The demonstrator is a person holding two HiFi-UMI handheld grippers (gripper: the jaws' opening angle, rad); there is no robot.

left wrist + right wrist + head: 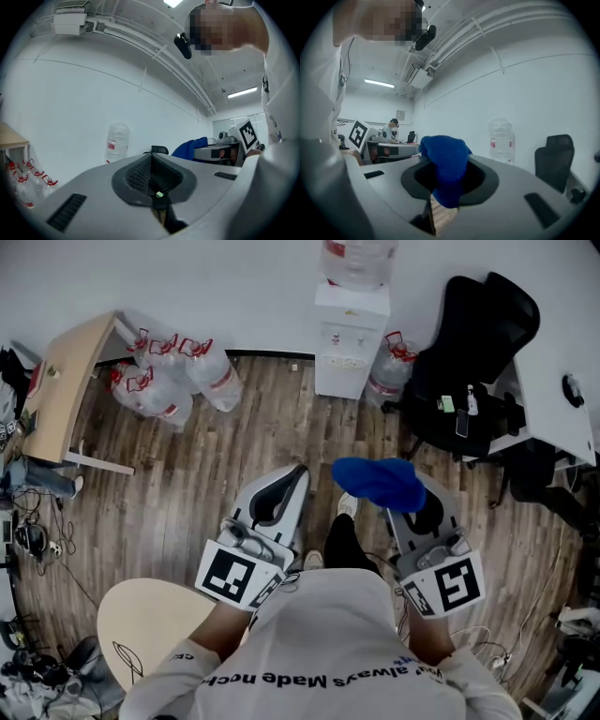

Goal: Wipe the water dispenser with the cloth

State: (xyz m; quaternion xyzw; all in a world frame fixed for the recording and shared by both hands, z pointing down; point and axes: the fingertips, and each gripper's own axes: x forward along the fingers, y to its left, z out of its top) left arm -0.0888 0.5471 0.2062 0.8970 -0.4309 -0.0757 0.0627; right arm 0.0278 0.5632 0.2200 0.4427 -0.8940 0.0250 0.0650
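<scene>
At far wall: boxy white water dispenser (351,338), clear bottle (359,261) on top. Right hand-held gripper (409,501) clenched on fuzzy blue cloth (380,481); left hand-held gripper (292,476) jaws together, empty.

Cloth (380,481): solid deep blue, no pattern. Water dispenser (350,338): white; clear jug (358,261) on top, red-and-white label. Left tongs (292,476), right tongs (409,509): pale grey shells, black ribbed pads, black-and-white square markers on cubes. Floor (187,512): grey-brown wood planks, streaked grain. Spare bottles (173,381): clear, red handles and labels. Chair (473,352): black. Table (141,615): pale beige. Wall (206,287): white. Shirt (328,634): white, dark lettering.
</scene>
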